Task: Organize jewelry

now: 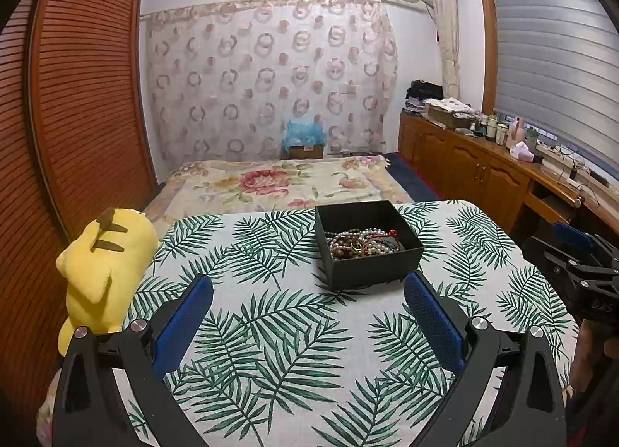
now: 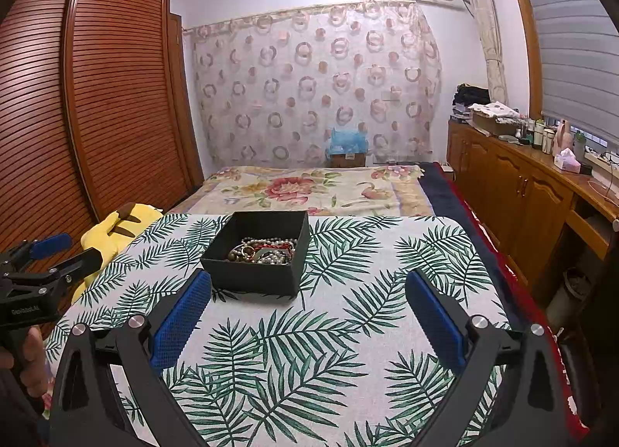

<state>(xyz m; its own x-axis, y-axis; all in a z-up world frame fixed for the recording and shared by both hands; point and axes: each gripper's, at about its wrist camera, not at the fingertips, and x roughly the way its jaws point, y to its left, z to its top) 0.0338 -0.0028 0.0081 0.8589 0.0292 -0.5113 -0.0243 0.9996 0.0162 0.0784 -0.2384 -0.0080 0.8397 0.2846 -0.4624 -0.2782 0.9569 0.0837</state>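
A black open box (image 1: 371, 267) stands on the leaf-print tablecloth (image 1: 271, 331) toward the far side. It holds a tangled pile of jewelry (image 1: 361, 242): pearl strands, brown beads, a gold ring, red cord. My left gripper (image 1: 309, 284) is open and empty, just short of the box and a little left of it. In the right wrist view the box (image 2: 255, 273) and jewelry (image 2: 265, 249) lie ahead, left of centre. My right gripper (image 2: 309, 284) is open and empty, its left finger (image 2: 185, 307) near the box's front corner.
A yellow plush toy (image 1: 100, 265) lies at the table's left edge. A bed with a floral cover (image 1: 278, 184) is behind the table. A wooden wardrobe (image 1: 58, 118) is left, a cabinet counter with bottles (image 1: 495, 145) right. The other gripper shows at the right edge (image 1: 580, 273).
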